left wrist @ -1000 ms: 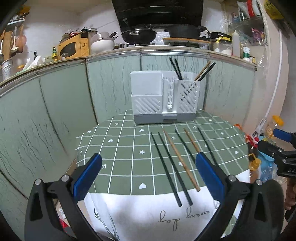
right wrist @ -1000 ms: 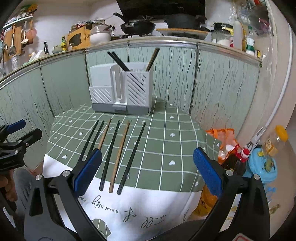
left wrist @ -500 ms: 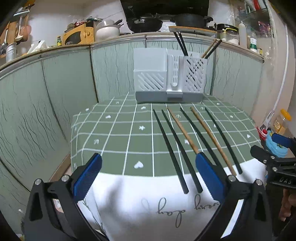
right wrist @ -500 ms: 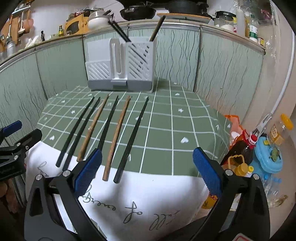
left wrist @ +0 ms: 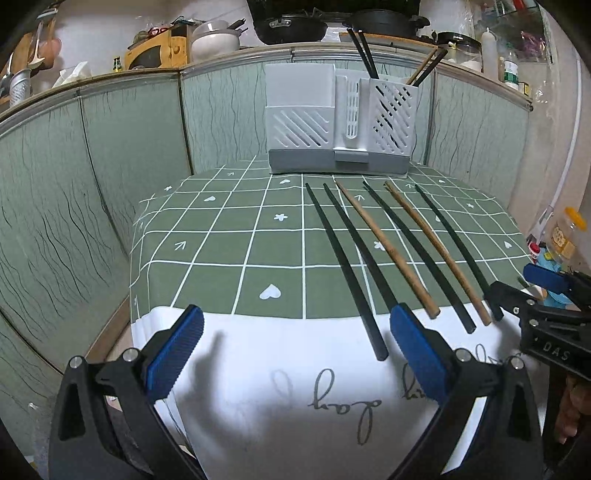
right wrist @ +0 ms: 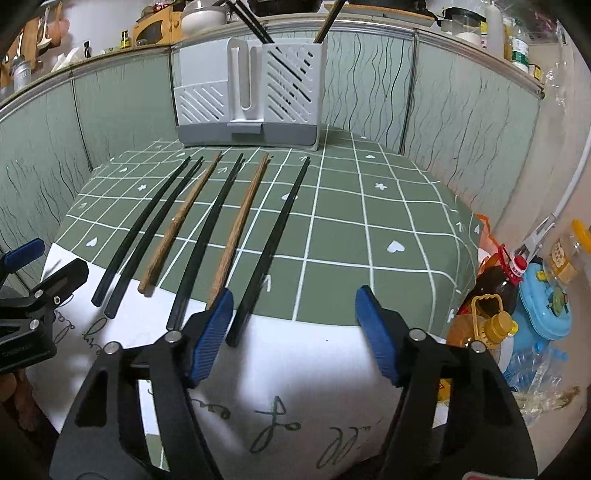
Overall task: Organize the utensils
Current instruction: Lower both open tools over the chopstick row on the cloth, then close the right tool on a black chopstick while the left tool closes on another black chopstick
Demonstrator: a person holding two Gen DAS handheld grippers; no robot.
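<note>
Several chopsticks lie side by side on the green checked tablecloth: black ones and two wooden ones. They also show in the right wrist view, black and wooden. A white utensil holder stands at the table's back with a few chopsticks upright in its right compartment; it also shows in the right wrist view. My left gripper is open and empty, low over the table's near edge, left of the chopstick ends. My right gripper is open, its jaws around the near end of the rightmost black chopstick.
Green panels wall the table at the back and sides. Bottles and a blue container crowd the floor to the right of the table. A counter with pans and jars runs behind the panels.
Both grippers have come down and closer to the table's near edge. The right gripper's jaws have narrowed and now straddle the rightmost black chopstick's end.
</note>
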